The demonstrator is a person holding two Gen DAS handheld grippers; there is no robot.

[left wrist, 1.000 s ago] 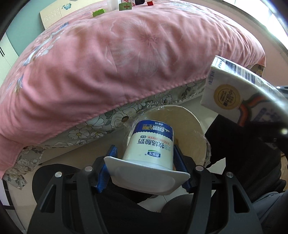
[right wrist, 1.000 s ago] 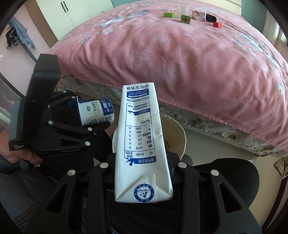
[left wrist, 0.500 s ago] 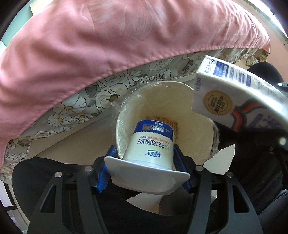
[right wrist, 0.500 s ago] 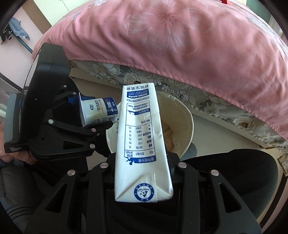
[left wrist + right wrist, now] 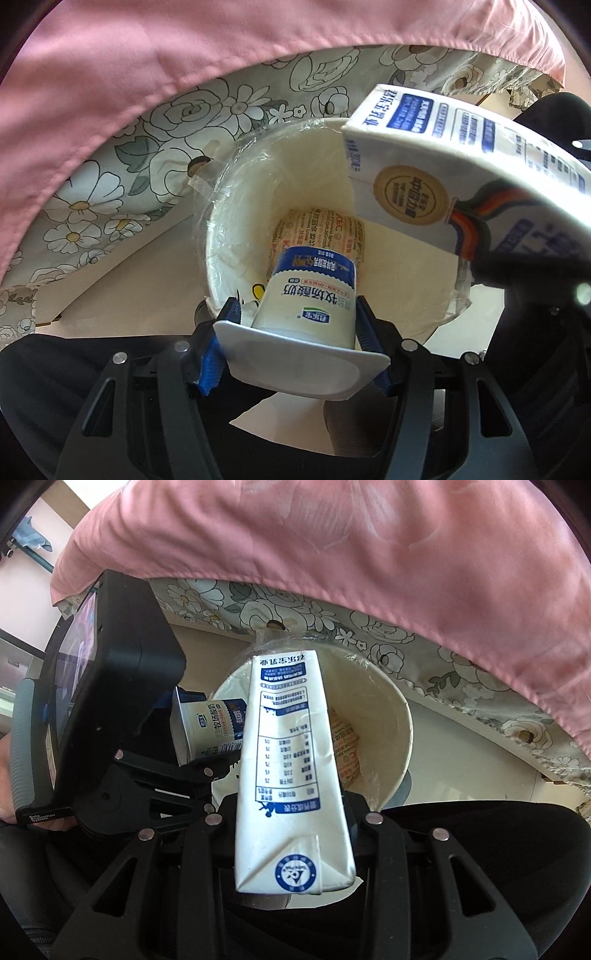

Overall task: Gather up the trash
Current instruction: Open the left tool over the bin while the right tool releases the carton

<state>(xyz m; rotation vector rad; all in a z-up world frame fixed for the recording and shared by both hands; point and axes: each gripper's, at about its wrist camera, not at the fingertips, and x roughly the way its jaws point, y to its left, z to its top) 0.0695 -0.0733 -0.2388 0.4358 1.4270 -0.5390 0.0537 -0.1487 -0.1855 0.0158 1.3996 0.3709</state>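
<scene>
Both pieces hang over the lined waste bin point(image 5: 236, 206) beside the bed, neither dropped yet. The left claw point(image 5: 295, 325) clamps a yogurt cup point(image 5: 310, 299) above the opening; the right claw point(image 5: 291, 812) pinches a milk carton point(image 5: 288, 746). One printed wrapper point(image 5: 325, 229) lies inside (release remains).

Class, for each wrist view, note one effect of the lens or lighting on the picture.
Left wrist view: fisheye bends the pink bedspread into an arc; the yogurt cup stays sharp. Right wrist view: dark corners from the lens; the milk carton looms, tapering away.
</scene>
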